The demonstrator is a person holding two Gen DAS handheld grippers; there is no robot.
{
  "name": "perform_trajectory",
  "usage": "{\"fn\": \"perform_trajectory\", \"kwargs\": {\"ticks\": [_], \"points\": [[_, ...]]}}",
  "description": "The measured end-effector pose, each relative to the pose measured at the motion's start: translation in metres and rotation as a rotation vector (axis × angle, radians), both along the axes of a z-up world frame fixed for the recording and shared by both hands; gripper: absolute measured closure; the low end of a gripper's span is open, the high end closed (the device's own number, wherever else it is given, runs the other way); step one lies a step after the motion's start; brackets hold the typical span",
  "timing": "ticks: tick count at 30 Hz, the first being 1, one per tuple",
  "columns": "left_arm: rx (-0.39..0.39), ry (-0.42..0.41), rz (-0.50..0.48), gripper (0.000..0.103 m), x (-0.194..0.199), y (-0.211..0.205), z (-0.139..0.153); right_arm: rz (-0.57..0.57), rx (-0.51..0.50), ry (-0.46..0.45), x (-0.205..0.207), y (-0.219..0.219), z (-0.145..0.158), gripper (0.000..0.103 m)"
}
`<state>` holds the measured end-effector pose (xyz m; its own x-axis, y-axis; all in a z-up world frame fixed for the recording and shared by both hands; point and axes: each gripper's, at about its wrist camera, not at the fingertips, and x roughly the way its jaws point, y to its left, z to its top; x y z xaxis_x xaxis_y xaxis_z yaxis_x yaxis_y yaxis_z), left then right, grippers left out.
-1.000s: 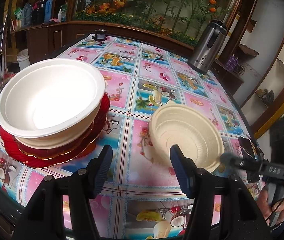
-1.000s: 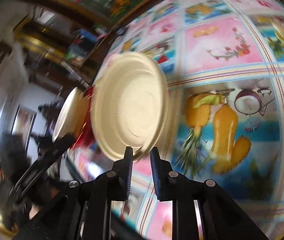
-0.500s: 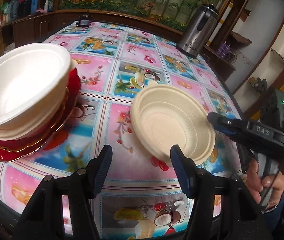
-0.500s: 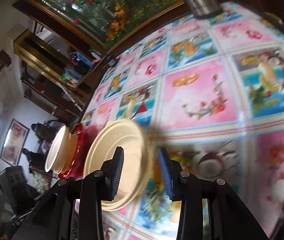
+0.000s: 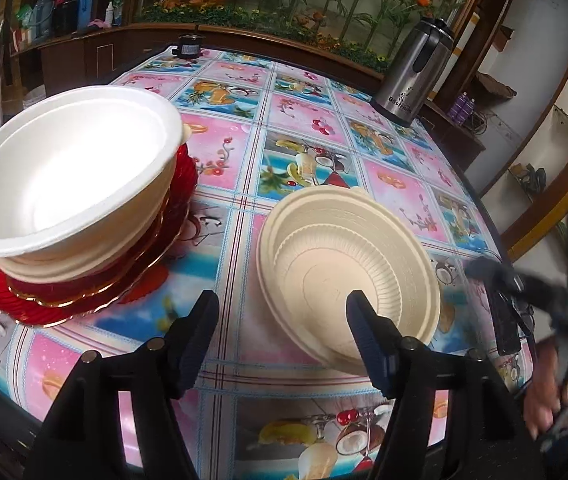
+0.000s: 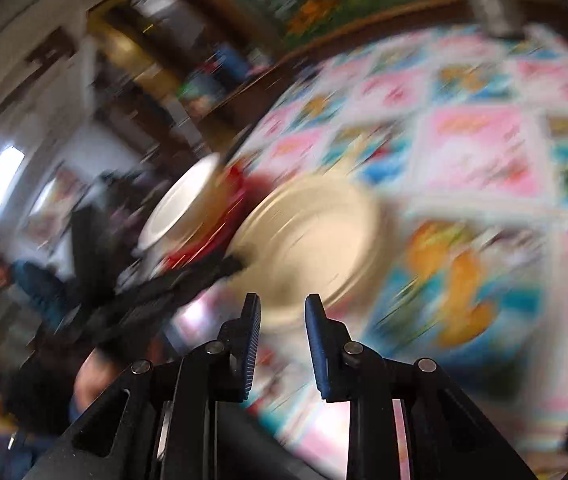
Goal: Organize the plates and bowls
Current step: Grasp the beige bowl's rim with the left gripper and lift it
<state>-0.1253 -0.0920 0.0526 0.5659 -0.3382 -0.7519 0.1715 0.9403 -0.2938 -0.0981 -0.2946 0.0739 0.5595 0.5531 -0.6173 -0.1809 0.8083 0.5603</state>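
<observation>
Left view sharp: left claw [image 5: 282,318] wide, empty; cream bowl [image 5: 347,276] free. Right claw [image 6: 282,322] narrow, empty.

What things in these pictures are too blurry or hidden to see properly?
- Right wrist view: motion blur smears the cream bowl and tablecloth pictures.
- Left wrist view: the white bowl hides how many dishes sit under it on the red plates.
- Left wrist view: the left gripper finger covers the cream bowl's near rim.
- Left wrist view: the kettle lettering is too small.
</observation>
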Motion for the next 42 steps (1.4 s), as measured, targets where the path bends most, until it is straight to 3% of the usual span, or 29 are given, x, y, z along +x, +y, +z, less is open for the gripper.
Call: {"fn": "perform_trajectory", "kwargs": {"ticks": [2, 6, 8, 11, 15, 19, 26, 27, 28, 29, 31, 33, 35, 42], "points": [[-0.005, 0.009, -0.013, 0.037, -0.004, -0.002, -0.003, -0.044, -0.027, 0.030, 0.025, -0.011, -0.006, 0.075], [-0.002, 0.046, -0.045, 0.036, -0.006, -0.011, -0.014, -0.037, 0.025, 0.100, 0.058, -0.013, -0.031, 0.075], [-0.002, 0.048, -0.039, 0.036, -0.003, -0.010, -0.016, -0.018, 0.074, 0.126, 0.056, -0.007, -0.037, 0.075], [0.000, 0.047, -0.026, 0.036, 0.004, -0.008, -0.016, 0.027, 0.048, 0.129, 0.032, 0.007, -0.029, 0.075], [0.001, 0.042, -0.017, 0.037, 0.007, -0.006, -0.015, 0.181, 0.033, 0.132, -0.002, 0.028, -0.019, 0.075], [0.012, 0.039, -0.017, 0.036, 0.004, -0.006, -0.015, 0.098, -0.045, 0.058, -0.001, 0.011, -0.006, 0.075], [0.055, 0.029, 0.004, 0.037, 0.006, -0.001, -0.017, 0.068, 0.079, 0.174, 0.018, -0.003, -0.034, 0.075], [0.065, 0.031, 0.008, 0.044, 0.007, -0.002, -0.018, 0.070, 0.085, 0.175, 0.018, -0.001, -0.035, 0.075], [0.069, 0.033, 0.006, 0.065, 0.007, -0.003, -0.020, 0.069, 0.083, 0.173, 0.019, 0.002, -0.035, 0.075], [0.066, 0.040, -0.001, 0.077, 0.008, -0.004, -0.022, 0.066, 0.079, 0.171, 0.020, 0.004, -0.034, 0.075], [0.064, 0.044, 0.001, 0.086, 0.008, -0.004, -0.023, 0.063, 0.069, 0.162, 0.021, 0.011, -0.034, 0.075], [0.074, 0.032, 0.000, 0.087, 0.006, -0.005, -0.020, 0.063, 0.052, 0.165, 0.021, 0.015, -0.034, 0.075], [0.078, 0.012, 0.003, 0.088, 0.003, -0.004, -0.013, 0.057, 0.045, 0.163, 0.019, 0.017, -0.032, 0.084], [0.100, -0.030, 0.007, 0.088, -0.004, -0.003, 0.003, 0.050, 0.050, 0.118, 0.015, 0.020, -0.015, 0.087]]}}
